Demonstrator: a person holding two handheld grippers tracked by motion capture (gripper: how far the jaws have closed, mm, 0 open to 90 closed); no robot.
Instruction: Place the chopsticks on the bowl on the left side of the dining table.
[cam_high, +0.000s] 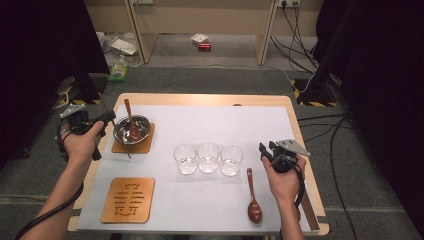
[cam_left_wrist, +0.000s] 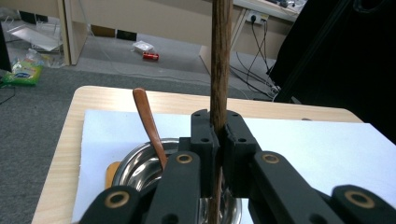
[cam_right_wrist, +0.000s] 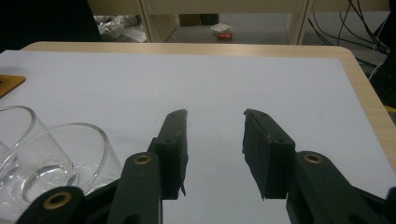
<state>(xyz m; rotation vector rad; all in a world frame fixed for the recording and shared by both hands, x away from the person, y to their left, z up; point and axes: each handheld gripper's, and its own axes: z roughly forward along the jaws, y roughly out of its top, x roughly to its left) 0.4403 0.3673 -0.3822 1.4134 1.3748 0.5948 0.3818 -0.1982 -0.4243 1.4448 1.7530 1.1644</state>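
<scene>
Landmark: bowl (cam_high: 132, 129), steel, on a coaster (cam_high: 146, 145) at the left of the white mat (cam_high: 215, 200).

Left gripper (cam_high: 107, 118): just left of the bowl, at the table's left edge. Jaws closed on a dark wooden stick (cam_left_wrist: 219, 70). The left gripper view shows the stick upright, pinched between the two pads, running above and below them over the bowl's rim. In the high view the stick is a thin dark line slanting past the bowl's near-left rim; which kind of utensil it is cannot be told there, possibly a chopstick.

Red-brown spoon (cam_high: 131, 122): in the bowl, handle leaning up and away. The left gripper view shows this handle (cam_left_wrist: 148, 123) left of the stick, apart from it.

Second coaster (cam_high: 128, 199): near the front of the mat, on the person's side of the bowl, bare, with cut-out slots.

Three glasses (cam_high: 208, 158): a row right of the bowl, mid-mat, side by side. The right gripper view shows two of them (cam_right_wrist: 56, 158) at its lower left.

Second spoon (cam_high: 253, 200): right of the glasses and nearer the person, flat on the mat, bowl end toward the person.

Right gripper (cam_high: 266, 149): far right of the bowl, just beyond the last glass. Jaws apart, nothing between them; the right gripper view shows bare mat in the gap.
</scene>
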